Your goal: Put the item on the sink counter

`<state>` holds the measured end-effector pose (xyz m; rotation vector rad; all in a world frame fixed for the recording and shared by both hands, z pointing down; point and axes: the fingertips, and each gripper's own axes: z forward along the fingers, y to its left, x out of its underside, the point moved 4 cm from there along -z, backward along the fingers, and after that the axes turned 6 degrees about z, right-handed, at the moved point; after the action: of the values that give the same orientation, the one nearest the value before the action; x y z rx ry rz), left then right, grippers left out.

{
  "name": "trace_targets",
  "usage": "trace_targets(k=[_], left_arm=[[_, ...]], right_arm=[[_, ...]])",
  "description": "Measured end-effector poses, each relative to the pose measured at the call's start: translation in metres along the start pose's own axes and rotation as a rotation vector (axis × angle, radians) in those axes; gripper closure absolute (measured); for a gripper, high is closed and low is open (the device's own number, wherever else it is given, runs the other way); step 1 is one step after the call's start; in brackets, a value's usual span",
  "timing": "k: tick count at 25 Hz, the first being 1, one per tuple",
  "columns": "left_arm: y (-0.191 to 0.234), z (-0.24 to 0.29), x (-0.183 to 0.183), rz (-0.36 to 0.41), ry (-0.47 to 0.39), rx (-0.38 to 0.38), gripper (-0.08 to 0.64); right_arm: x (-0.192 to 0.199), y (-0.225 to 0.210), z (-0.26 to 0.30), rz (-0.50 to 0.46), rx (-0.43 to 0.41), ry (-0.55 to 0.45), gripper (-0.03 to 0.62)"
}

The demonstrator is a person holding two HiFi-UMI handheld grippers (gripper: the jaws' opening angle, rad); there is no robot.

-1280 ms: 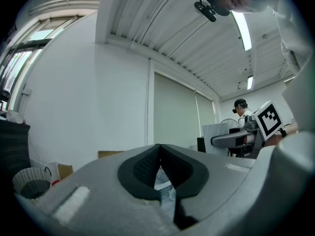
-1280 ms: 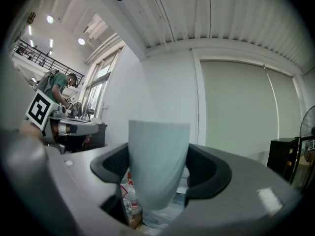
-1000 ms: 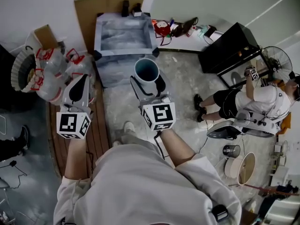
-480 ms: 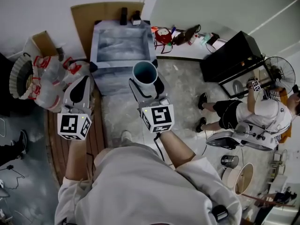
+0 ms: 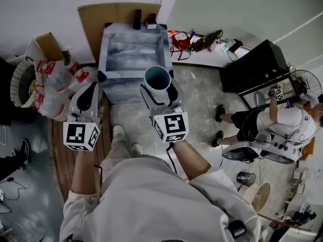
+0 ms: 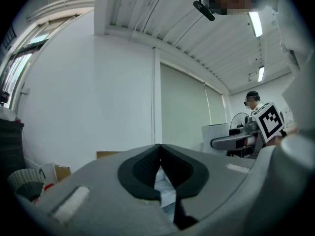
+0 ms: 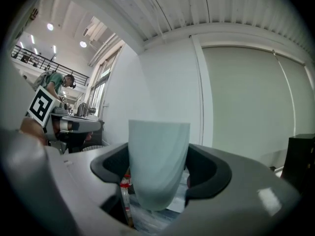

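My right gripper (image 5: 159, 88) is shut on a pale blue cup (image 5: 158, 79), held upright with its mouth facing up. In the right gripper view the cup (image 7: 157, 156) fills the gap between the black pads (image 7: 206, 173), which press on its sides. My left gripper (image 5: 87, 98) is level beside it; in the left gripper view its pads (image 6: 145, 166) meet at the tips with nothing between them. The grey sink unit (image 5: 107, 44) stands just ahead of both grippers against the white wall.
Plastic bags with red handles (image 5: 53, 82) and a basket (image 5: 20, 87) sit left of the sink. A wooden slatted board (image 5: 103, 145) lies on the floor below my left gripper. A black cabinet (image 5: 255, 64) and another person (image 5: 282, 122) are at the right.
I have walked forward: the sink unit has come slightly nearer and my feet have shifted. Both grippers keep their pose, the cup still held.
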<state>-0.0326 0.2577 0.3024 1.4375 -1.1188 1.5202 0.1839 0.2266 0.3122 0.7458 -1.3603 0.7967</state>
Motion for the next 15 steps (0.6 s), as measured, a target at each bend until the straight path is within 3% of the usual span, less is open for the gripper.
trace_targets(k=[15], left_arm=[[0.095, 0.113, 0.016, -0.018, -0.009, 0.062, 0.555]], right_arm=[[-0.005, -0.018, 0.131, -0.005, 0.042, 0.011, 0.238]])
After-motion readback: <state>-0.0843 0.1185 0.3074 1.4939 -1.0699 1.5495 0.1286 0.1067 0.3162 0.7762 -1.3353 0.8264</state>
